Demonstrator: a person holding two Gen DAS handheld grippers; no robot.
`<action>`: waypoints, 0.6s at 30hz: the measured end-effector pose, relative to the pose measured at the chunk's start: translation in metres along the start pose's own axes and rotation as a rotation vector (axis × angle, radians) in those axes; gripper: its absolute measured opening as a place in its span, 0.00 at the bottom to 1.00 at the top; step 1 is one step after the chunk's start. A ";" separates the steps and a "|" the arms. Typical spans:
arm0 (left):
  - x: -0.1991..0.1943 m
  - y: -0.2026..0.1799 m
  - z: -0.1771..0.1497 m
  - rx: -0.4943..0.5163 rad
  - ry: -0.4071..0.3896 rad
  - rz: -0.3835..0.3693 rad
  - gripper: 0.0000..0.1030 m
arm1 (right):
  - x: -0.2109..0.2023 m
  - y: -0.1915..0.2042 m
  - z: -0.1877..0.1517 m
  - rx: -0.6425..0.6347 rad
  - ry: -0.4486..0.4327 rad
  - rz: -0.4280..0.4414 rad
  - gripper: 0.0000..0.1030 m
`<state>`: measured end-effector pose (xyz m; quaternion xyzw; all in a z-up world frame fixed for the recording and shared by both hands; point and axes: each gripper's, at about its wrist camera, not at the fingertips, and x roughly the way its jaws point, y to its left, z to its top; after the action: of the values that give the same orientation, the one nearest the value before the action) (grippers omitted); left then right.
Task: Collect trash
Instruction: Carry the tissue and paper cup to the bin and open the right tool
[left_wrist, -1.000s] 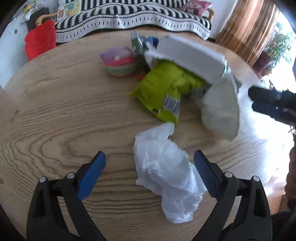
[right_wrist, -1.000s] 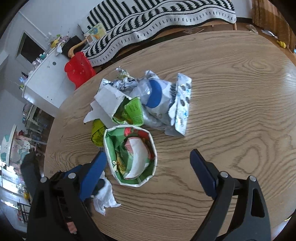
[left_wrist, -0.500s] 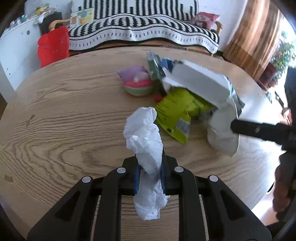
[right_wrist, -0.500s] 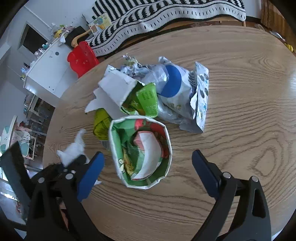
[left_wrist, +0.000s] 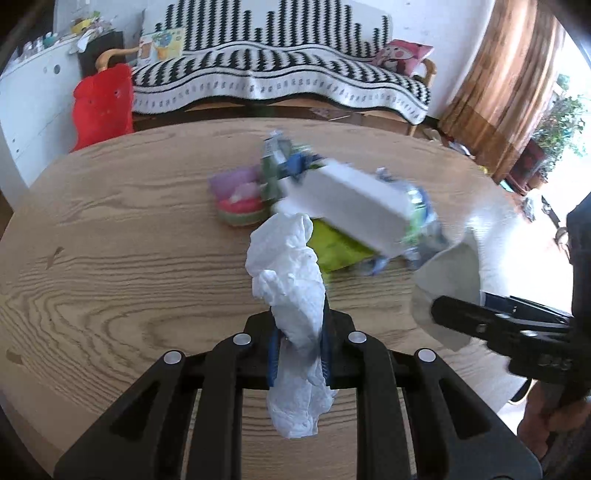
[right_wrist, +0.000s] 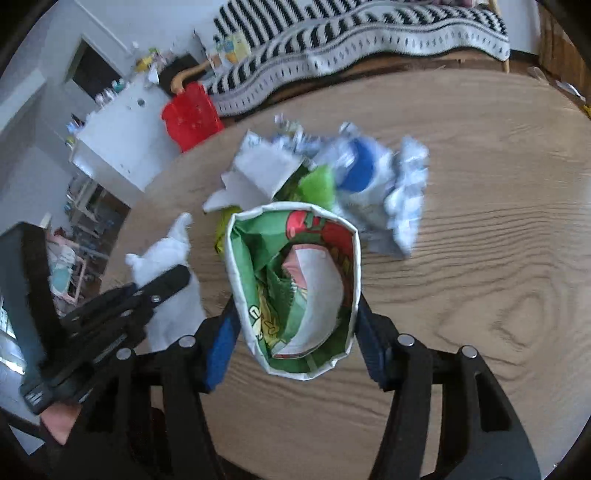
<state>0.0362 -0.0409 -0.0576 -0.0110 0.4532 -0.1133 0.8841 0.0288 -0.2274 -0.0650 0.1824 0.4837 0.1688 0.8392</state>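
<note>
My left gripper (left_wrist: 299, 332) is shut on a crumpled white tissue (left_wrist: 284, 258) and holds it up off the round wooden table (left_wrist: 110, 240). In the right wrist view that tissue (right_wrist: 166, 254) shows at the left, with the left gripper (right_wrist: 159, 288) below it. My right gripper (right_wrist: 295, 332) has its jaws closing around an open paper bag (right_wrist: 251, 266), white outside and green inside, with scraps in it. Both blue pads touch the bag's sides. The left wrist view shows the bag's white outside (left_wrist: 450, 277) with the right gripper (left_wrist: 461, 314) in front of it.
A trash pile lies mid-table: a white carton (left_wrist: 351, 199), a yellow-green wrapper (left_wrist: 332, 247), a pink and purple item (left_wrist: 240, 199), and a blue and white wrapper (right_wrist: 369, 173). Beyond the table are a red stool (left_wrist: 103, 103), a striped sofa (left_wrist: 277, 74) and a white cabinet (right_wrist: 122, 136).
My left gripper closed on the tissue and lifted it off the table. My right gripper moved in around the paper bag and its jaws narrowed onto the bag's sides.
</note>
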 end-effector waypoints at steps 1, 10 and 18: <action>-0.002 -0.008 0.001 0.008 -0.007 -0.008 0.16 | -0.011 -0.007 -0.001 0.007 -0.019 -0.002 0.56; -0.007 -0.150 -0.006 0.178 -0.032 -0.185 0.16 | -0.151 -0.135 -0.048 0.172 -0.252 -0.269 0.57; 0.005 -0.328 -0.042 0.368 -0.006 -0.404 0.16 | -0.239 -0.274 -0.149 0.415 -0.311 -0.501 0.57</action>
<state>-0.0570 -0.3579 -0.0457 0.0594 0.4109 -0.3678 0.8321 -0.1858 -0.5564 -0.0836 0.2480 0.4037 -0.1736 0.8633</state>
